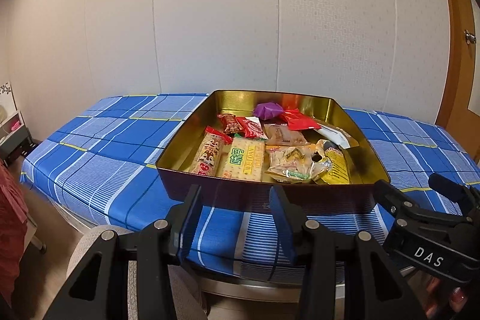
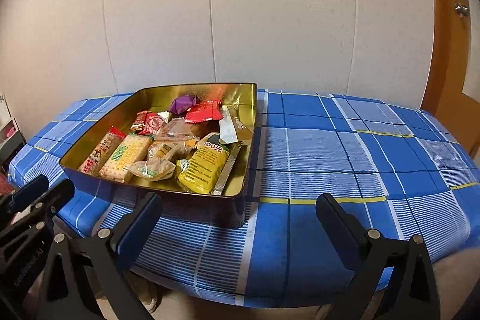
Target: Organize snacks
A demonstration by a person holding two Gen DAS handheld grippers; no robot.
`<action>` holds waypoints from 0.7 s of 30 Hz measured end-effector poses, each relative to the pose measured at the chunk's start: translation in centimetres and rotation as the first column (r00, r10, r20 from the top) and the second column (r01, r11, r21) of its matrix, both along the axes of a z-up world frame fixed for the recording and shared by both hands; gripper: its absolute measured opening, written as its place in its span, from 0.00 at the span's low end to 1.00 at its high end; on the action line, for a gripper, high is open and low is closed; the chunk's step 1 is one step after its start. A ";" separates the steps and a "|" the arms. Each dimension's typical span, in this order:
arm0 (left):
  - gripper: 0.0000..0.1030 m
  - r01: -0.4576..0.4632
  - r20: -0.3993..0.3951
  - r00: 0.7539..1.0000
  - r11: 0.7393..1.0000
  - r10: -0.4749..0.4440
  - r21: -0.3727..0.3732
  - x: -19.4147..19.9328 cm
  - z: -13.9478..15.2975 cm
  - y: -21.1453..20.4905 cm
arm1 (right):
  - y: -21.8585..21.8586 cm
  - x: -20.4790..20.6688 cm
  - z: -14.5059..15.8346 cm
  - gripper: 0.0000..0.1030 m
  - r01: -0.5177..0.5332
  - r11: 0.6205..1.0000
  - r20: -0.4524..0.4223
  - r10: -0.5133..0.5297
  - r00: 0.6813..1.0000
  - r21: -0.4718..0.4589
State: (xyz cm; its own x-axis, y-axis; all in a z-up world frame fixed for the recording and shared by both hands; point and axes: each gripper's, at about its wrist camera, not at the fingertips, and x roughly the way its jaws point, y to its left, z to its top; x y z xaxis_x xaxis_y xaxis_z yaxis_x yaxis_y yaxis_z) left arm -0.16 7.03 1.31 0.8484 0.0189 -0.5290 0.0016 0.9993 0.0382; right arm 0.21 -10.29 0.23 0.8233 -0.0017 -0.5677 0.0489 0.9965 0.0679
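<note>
A gold-lined tin (image 1: 192, 137) full of wrapped snacks (image 1: 244, 159) sits on a blue plaid tablecloth (image 2: 345, 146). Both grippers hover near the table's near edge, empty: left gripper (image 1: 237, 225) fingers parted, right gripper (image 2: 240, 227) spread wider. Only the right view shows the yellow packet (image 2: 204, 167) fully.

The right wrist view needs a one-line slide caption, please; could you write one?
Open right gripper hovers before a gold-lined tin of assorted snacks on a blue plaid tablecloth.
</note>
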 end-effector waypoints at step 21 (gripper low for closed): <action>0.45 0.014 0.002 1.000 1.000 -0.014 0.007 0.0 0.0 -0.3 | 0.0 0.1 0.3 1.00 0.000 1.000 0.009 0.000 1.000 -0.013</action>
State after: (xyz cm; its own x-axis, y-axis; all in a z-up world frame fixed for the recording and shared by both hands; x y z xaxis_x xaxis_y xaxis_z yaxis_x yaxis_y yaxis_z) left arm -0.21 6.76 1.28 0.8497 0.0109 -0.5272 0.0152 0.9989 0.0451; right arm 0.28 -10.33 0.50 0.8282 -0.0092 -0.5604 0.0484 0.9973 0.0552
